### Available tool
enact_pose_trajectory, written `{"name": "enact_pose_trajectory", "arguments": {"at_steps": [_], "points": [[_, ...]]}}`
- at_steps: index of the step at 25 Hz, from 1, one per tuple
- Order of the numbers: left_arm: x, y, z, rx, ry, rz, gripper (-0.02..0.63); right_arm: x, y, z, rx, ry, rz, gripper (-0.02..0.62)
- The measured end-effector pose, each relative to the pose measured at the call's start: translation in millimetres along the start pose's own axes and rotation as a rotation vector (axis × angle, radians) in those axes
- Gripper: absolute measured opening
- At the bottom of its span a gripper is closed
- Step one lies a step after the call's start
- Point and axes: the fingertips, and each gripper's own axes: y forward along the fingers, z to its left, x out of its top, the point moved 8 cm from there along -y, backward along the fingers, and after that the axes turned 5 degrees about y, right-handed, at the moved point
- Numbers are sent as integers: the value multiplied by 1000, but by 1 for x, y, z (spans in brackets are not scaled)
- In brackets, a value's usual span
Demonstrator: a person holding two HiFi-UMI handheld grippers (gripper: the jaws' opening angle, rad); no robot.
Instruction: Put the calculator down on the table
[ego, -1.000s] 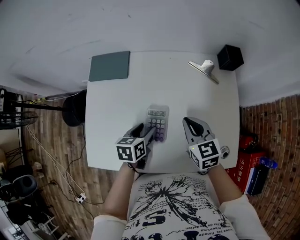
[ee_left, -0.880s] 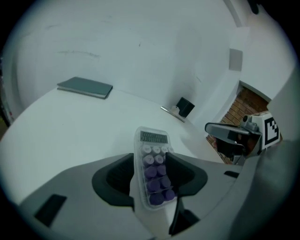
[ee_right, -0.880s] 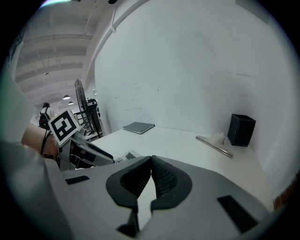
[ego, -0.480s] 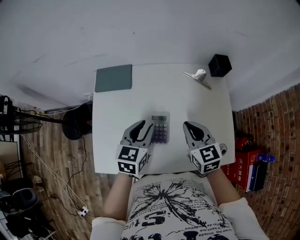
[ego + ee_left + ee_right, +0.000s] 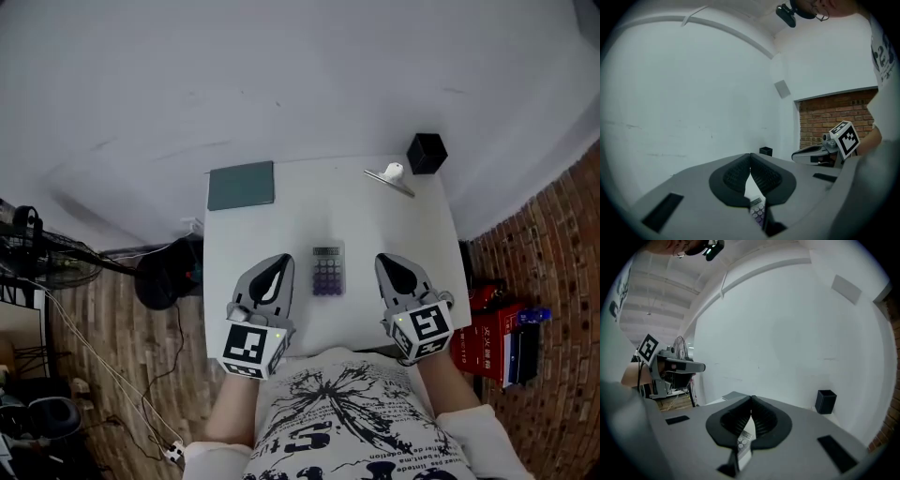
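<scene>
— Grey tongs nearest us, one pair each side. The left tongs (image 5: 278, 265) are pinched fully together with nothing in them. The right tongs (image 5: 388, 266) are closed the same way and just as empty.
— And the calculator?
— The calculator (image 5: 328, 272) lies flat on the white tabletop (image 5: 375, 220), keys up, in the gap between the two pairs, touching neither. It sits to the right of the left tongs and to the left of the right ones, roughly level with their tips.
— Which way does it run?
— Long axis near to far, display at the far end, about parallel to both pairs. The left looks a shade closer, though there's little in it.
— So the job?
— Looks done to me: it's down, and nothing's gripping it. Any fresh grab would mean swinging inward across that gap.
— Beyond it?
— A grey-green pad (image 5: 242, 186) at the far left corner, then a clip (image 5: 389, 175) and a black box (image 5: 427, 153) far right, all well apart from the calculator.
</scene>
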Motion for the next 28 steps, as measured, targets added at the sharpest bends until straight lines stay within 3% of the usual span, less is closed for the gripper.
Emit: {"name": "enact_pose_trajectory", "arguments": {"at_steps": [5,17,28], "points": [[22,-17,-10,-9,21,-163,14,17,-16,8,-13,-79,-44,14],[15,-21,-27,-44,28,-100,14,21,-44,13,48,-156,-95,12],[8,-18,-38,-53,6,-69,14,14,-51,6,2,-143,-99,12]]}}
